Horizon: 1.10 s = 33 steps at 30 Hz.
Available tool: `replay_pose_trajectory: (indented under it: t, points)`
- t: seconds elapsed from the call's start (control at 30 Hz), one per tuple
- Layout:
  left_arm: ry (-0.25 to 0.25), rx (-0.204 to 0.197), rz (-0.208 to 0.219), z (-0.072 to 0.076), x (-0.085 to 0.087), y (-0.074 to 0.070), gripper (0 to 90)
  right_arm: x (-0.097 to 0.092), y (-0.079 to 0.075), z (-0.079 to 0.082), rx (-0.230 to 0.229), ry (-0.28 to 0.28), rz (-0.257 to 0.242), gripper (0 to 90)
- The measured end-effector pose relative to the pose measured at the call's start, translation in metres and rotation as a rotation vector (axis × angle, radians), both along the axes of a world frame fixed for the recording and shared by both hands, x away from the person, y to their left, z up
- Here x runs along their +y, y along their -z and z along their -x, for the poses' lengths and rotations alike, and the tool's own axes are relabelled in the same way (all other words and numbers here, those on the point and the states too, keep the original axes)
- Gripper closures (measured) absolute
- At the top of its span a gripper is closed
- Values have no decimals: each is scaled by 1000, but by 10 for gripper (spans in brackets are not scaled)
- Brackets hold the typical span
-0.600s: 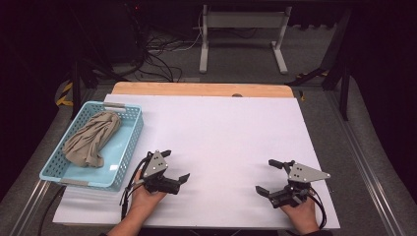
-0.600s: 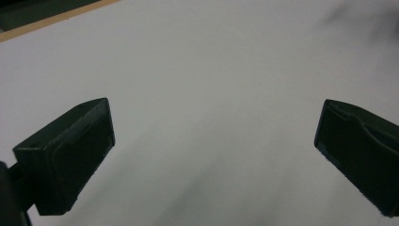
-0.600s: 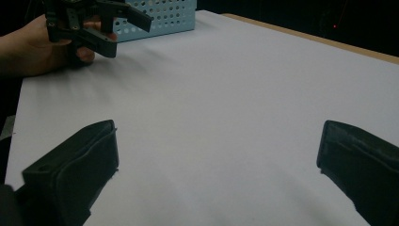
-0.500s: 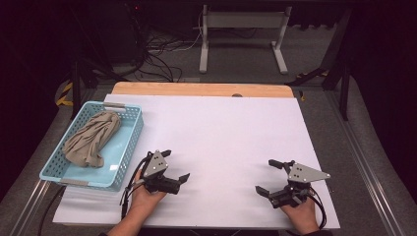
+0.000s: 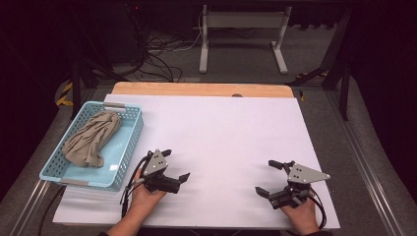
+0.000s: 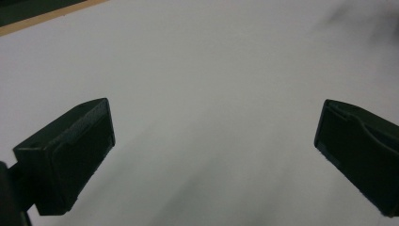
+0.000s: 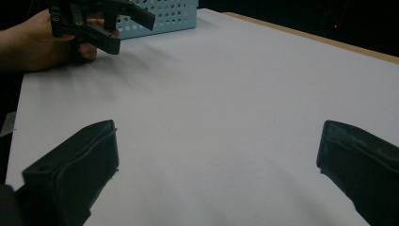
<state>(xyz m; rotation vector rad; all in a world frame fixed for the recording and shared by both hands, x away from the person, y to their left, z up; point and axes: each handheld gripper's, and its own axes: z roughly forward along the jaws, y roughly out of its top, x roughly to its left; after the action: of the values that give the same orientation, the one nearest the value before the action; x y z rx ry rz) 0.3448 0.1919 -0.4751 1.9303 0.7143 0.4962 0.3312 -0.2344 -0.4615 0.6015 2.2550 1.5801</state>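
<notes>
A crumpled beige cloth (image 5: 92,137) lies in a light blue perforated basket (image 5: 129,147) at the table's left. My left gripper (image 5: 175,164) rests low over the white table near its front edge, just right of the basket, jaws wide open and empty (image 6: 214,155). My right gripper (image 5: 268,178) sits at the front right, also open with nothing between its fingers (image 7: 216,174). In the right gripper view the left gripper (image 7: 117,30) and the hand holding it appear at the upper left, in front of the basket (image 7: 162,16).
The white sheet (image 5: 221,132) covers most of a wooden tabletop (image 5: 196,89), whose bare strip runs along the far edge. Beyond the table are dark floor, cables and a white metal stand (image 5: 241,29). Metal rails run along both sides.
</notes>
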Motion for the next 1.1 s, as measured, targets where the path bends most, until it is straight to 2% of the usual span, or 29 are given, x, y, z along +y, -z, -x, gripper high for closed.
replay_pose_trajectory:
  t: [0.57,1.1]
  points:
    - [5,6,6,1,0,-2,0,0,0,0,5,-8,-1,1]
    - [23,4,-10,3,-2,-10,0,0,1,-1,9,-8,2,2]
